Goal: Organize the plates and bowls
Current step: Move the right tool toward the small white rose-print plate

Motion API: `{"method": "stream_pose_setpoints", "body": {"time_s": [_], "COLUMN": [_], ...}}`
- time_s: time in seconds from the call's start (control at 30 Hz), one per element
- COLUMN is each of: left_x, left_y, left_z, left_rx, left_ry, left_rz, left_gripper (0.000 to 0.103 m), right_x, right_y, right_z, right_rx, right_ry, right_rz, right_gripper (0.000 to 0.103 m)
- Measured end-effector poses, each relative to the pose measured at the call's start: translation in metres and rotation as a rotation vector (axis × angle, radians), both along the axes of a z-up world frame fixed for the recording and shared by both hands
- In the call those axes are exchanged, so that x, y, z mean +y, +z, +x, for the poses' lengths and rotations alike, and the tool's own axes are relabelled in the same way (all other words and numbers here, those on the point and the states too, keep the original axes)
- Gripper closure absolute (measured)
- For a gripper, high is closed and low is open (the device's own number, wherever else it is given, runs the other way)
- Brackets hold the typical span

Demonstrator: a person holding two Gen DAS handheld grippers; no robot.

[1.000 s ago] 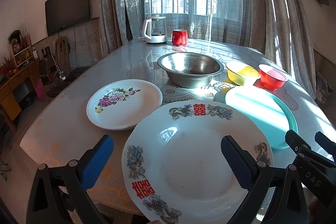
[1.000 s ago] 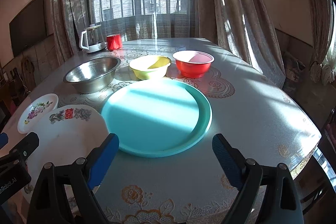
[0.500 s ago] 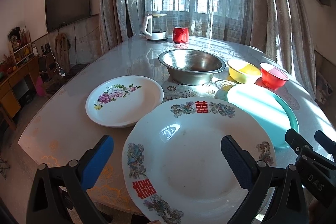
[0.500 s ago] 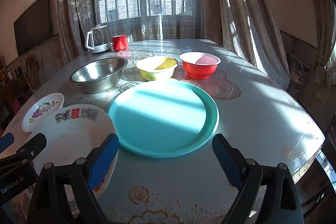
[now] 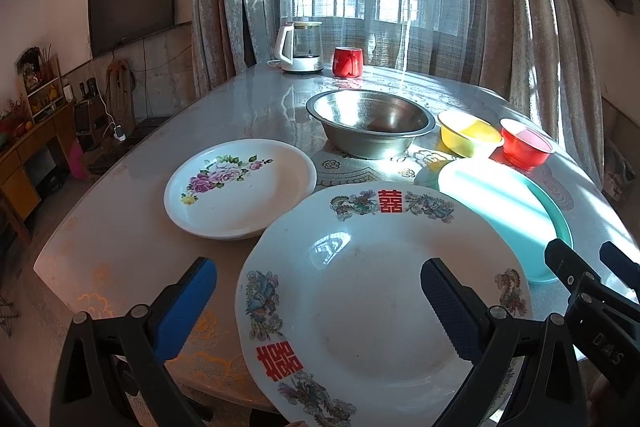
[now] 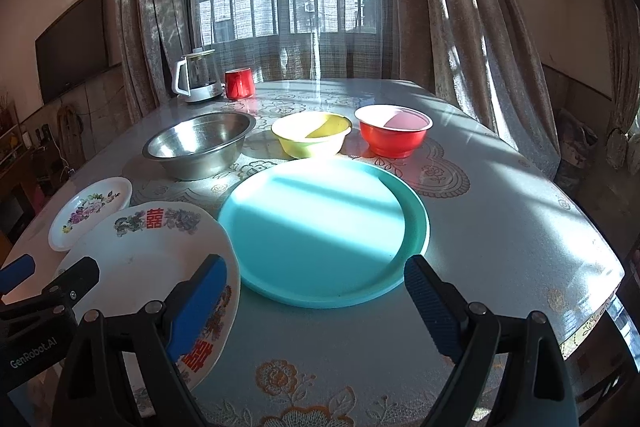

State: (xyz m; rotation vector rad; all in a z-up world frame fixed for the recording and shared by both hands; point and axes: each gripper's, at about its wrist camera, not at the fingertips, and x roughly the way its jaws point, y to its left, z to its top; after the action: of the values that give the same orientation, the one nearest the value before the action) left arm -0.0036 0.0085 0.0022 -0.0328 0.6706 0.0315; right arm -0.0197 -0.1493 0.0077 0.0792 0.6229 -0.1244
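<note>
Below the left gripper (image 5: pixel 318 301), jaws released, lies the dragon plate (image 5: pixel 372 291), seemingly untouched; right gripper (image 6: pixel 316 301) likewise released

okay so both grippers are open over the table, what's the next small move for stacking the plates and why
Probably lower the left gripper onto the near rim of the dragon plate and close. Its open fingers already straddle that rim, which overhangs the table edge, and the teal plate beside it is wider, so it could serve as the base.
</note>
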Motion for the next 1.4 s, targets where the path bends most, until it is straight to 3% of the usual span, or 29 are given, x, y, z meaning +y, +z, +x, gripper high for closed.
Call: {"method": "stream_pose_setpoints", "body": {"time_s": [1.4], "left_x": [0.017], "left_y": [-0.003], "left_z": [0.009], "left_rx": [0.022], "left_ry": [0.026], "left_rz": [-0.034], "left_gripper": [0.000], "right_x": [0.020], "right_y": [0.005], "right_z": [0.018], "right_rx": [0.010], "right_ry": [0.105], "right_rz": [-0.001], "right_gripper": [0.011]}}
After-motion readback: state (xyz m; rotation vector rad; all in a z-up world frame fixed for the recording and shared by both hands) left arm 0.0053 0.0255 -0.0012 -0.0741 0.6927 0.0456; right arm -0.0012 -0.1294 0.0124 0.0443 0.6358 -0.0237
